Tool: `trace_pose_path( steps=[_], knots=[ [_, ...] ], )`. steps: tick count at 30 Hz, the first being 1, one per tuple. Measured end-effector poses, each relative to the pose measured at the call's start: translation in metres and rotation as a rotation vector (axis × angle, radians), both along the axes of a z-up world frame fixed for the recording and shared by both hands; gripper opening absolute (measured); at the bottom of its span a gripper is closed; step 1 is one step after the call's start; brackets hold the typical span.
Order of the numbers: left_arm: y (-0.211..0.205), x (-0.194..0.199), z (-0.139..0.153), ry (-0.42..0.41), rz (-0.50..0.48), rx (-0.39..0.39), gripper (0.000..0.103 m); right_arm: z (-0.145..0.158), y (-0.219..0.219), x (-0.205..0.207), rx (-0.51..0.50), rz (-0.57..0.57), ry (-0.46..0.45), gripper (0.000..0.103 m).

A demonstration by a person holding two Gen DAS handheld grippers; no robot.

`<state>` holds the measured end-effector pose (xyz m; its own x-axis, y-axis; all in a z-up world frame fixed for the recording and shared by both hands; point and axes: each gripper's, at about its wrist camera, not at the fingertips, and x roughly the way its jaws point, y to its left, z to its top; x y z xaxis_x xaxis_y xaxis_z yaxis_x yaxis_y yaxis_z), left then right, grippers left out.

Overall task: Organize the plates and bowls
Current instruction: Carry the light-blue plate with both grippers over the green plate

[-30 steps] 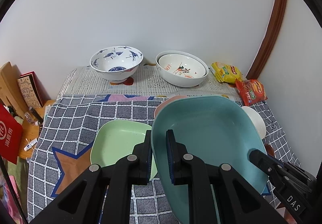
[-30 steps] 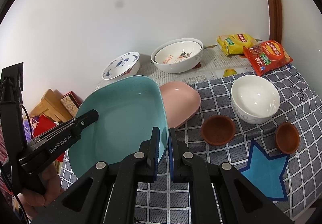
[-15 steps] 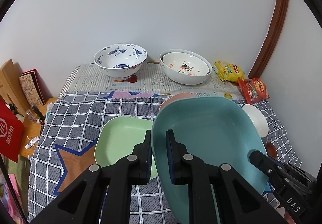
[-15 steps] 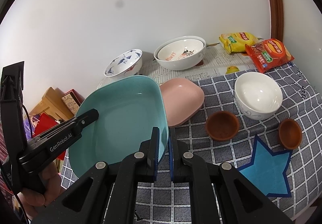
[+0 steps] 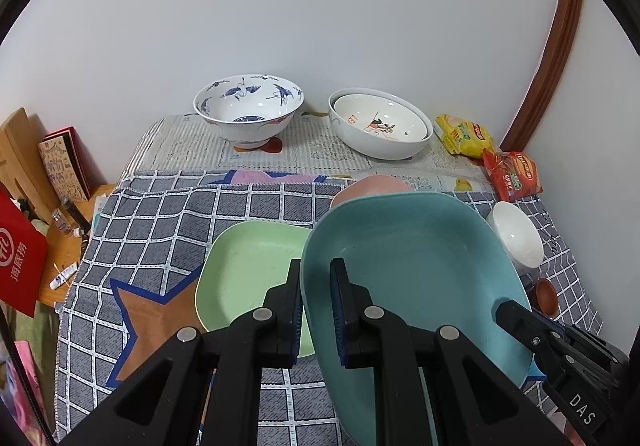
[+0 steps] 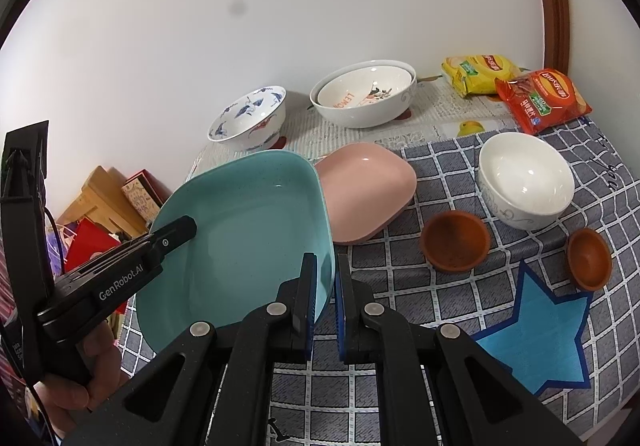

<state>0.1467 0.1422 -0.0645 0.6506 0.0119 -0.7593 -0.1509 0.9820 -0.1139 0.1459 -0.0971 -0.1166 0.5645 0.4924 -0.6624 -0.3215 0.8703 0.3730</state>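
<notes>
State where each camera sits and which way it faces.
Left wrist: rides the left gripper, angled down over the green plate toward the wall; right gripper shows.
Right wrist: rides the right gripper, angled down over the brown cups; left gripper and hand show.
Shared: the teal plate both grippers clamp.

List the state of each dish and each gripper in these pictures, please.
Teal square plate: lifted, tilted, held at two rims.
Left gripper: shut on it.
Right gripper: shut on it.
Green square plate: flat on cloth.
Pink plate: flat on cloth.
Plain white bowl: upright, empty.
</notes>
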Motion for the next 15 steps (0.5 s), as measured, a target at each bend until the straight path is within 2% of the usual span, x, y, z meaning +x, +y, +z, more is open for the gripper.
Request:
trace_pose_path(
  steps=[15],
  knots=[
    [0.009,0.003,-0.014,0.021,0.001,-0.018,0.013,-0.008,0.009,0.002,-0.02,0.006,0.016,0.008]
  ],
)
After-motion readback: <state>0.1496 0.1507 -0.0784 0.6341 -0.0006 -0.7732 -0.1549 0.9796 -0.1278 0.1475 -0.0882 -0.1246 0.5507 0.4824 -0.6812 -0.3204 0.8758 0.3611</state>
